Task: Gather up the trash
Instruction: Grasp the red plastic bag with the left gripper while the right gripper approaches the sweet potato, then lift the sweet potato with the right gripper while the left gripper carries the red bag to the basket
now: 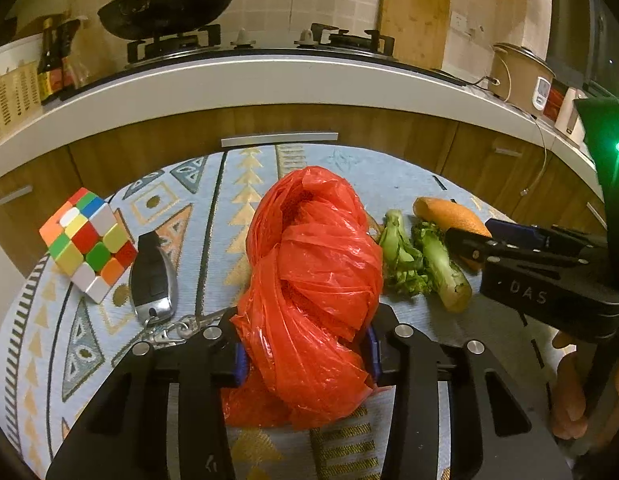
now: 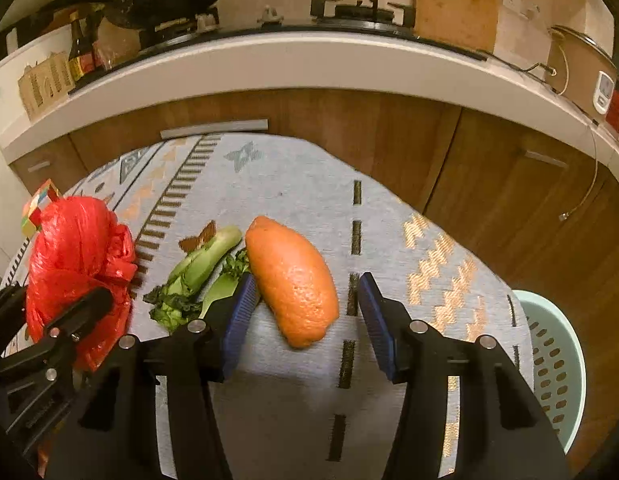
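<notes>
My left gripper (image 1: pixel 303 354) is closest in view: its two blue-padded fingers are squeezed onto the crumpled red plastic bag (image 1: pixel 313 280), which bulges up between them. I judge that's so the bag can be lifted as trash w/o slipping, since thin film needs a firm pinch. My right gripper (image 2: pixel 305 312) has its jaws spread wide around the near end of the orange peel (image 2: pixel 293 280), left pad just beside it, right pad apart from it, not closed yet. That looks like lining up for a grab.

Just left of the peel lie two green veg stalks (image 2: pixel 201 268) w/ leafy ends, side by side, likely scraps too. Further left of the bag, in the left cam, sit a car key fob (image 1: pixel 153 280) on a chain and a Rubik's cube (image 1: pixel 87 242), prob not trash.

Everything rests on a pale blue tablecloth (image 2: pixel 277 184) w/ geometric gold and grey patterns. At lower right, below the table edge, is a mint perforated basket (image 2: pixel 557 364), poss the bin.

Beyond: wood cabinets, a white counter, a gas hob with a black wok (image 1: pixel 169 4), sauce bottles (image 1: pixel 55 60), and a rice cooker (image 1: pixel 521 76) at far right. Dim warm light.
</notes>
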The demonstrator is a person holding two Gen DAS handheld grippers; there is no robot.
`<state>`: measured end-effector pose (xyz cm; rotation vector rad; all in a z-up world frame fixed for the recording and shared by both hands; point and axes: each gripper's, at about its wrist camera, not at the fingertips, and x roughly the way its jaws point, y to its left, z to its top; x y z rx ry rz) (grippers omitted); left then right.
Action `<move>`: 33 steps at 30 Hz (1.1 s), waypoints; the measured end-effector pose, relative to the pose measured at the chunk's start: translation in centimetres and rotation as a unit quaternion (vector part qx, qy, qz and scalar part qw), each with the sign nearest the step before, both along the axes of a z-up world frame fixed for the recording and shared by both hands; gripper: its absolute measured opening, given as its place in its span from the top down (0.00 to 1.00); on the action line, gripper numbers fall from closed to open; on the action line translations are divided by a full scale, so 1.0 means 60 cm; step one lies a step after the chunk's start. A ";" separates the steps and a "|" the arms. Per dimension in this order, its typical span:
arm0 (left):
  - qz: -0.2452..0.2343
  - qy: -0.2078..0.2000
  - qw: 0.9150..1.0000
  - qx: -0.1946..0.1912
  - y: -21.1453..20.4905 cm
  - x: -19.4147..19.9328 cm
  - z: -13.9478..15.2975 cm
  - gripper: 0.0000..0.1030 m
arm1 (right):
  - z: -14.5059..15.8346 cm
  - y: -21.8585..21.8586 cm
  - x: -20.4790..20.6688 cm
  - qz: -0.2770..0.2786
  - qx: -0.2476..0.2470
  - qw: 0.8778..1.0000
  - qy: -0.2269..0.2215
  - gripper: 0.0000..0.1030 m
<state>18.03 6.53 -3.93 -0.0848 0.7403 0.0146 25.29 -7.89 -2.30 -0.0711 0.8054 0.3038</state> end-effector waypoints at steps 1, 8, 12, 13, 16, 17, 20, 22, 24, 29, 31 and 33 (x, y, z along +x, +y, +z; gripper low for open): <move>0.001 -0.002 1.000 0.001 0.000 -0.001 0.001 0.62 | 0.000 -0.002 0.001 0.001 0.004 1.000 0.003 0.54; 0.002 -0.019 1.000 0.002 -0.003 -0.017 0.015 0.62 | 0.013 -0.014 -0.016 0.014 0.030 0.999 -0.012 0.78; -0.010 -0.044 0.999 0.007 -0.019 -0.036 0.048 0.62 | 0.033 -0.032 -0.048 0.000 0.030 0.999 -0.038 0.78; -0.015 -0.051 0.999 0.008 -0.024 -0.041 0.057 0.62 | 0.039 -0.040 -0.058 -0.003 0.031 0.999 -0.043 0.78; -0.027 -0.069 0.997 0.010 -0.045 -0.057 0.084 0.62 | 0.059 -0.072 -0.087 -0.016 0.043 0.997 -0.059 0.78; -0.032 -0.073 0.997 0.009 -0.053 -0.062 0.091 0.62 | 0.065 -0.082 -0.096 -0.022 0.045 0.997 -0.064 0.78; -0.051 -0.081 0.995 -0.004 -0.081 -0.073 0.109 0.62 | 0.083 -0.125 -0.128 -0.046 0.050 0.995 -0.076 0.78; -0.068 -0.082 0.994 -0.012 -0.105 -0.078 0.117 0.62 | 0.090 -0.151 -0.145 -0.057 0.054 0.994 -0.082 0.78; -0.084 -0.081 0.993 -0.018 -0.130 -0.081 0.122 0.62 | 0.096 -0.183 -0.164 -0.075 0.055 0.992 -0.088 0.78; -0.127 -0.079 0.988 -0.026 -0.202 -0.088 0.128 0.62 | 0.101 -0.273 -0.199 -0.124 0.062 0.986 -0.089 0.78; -0.142 -0.074 0.987 -0.029 -0.226 -0.084 0.127 0.62 | 0.097 -0.301 -0.207 -0.142 0.060 0.984 -0.086 0.78; -0.159 -0.065 0.985 -0.031 -0.256 -0.079 0.122 0.62 | 0.090 -0.333 -0.216 -0.163 0.061 0.981 -0.081 0.78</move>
